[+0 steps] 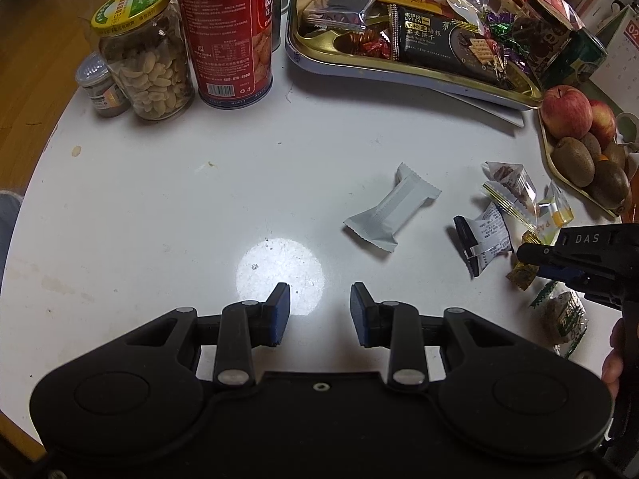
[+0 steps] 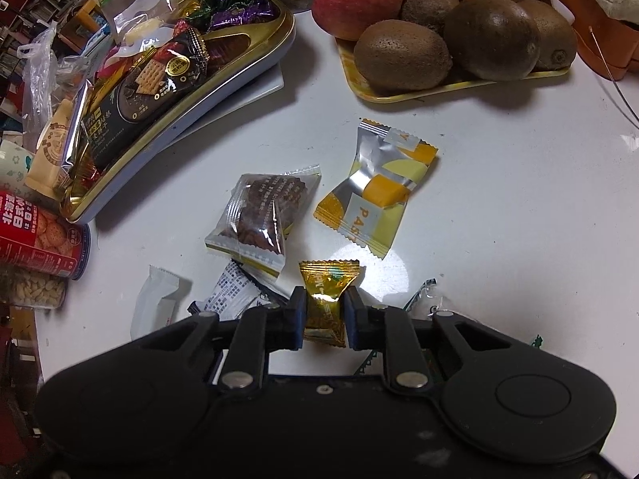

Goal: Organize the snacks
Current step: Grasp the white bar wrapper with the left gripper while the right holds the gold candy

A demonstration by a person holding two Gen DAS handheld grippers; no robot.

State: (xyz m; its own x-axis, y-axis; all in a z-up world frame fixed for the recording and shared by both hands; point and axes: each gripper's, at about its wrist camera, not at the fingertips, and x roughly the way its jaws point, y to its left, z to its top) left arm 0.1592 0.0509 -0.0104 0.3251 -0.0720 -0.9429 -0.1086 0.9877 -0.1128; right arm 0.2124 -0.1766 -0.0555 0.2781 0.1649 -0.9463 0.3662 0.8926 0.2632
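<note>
- The right hand-held gripper [image 2: 324, 316], low over the white bench [image 1: 159, 199], pinches a small gold foil-wrapped candy [image 2: 327, 299] among the loose snacks
- The left hand-held gripper [image 1: 319, 311] hovers spread and empty, near a white sealed wrapper [image 1: 389, 213]
- Pickup looks in hand; next, probably carry the candy to the gold-rimmed snack tray [image 2: 223, 92] beyond

The left black plastic hand-held gripper [image 1: 319, 311] had two rounded housings, silver rivets on its linkage arms and blue rubber pads [image 1: 282, 311]. The right black hand-held gripper [image 2: 324, 311] looked alike; its side bore white letters "DAS". Bare skin of a hand [image 1: 613, 359] showed beside it.
</note>
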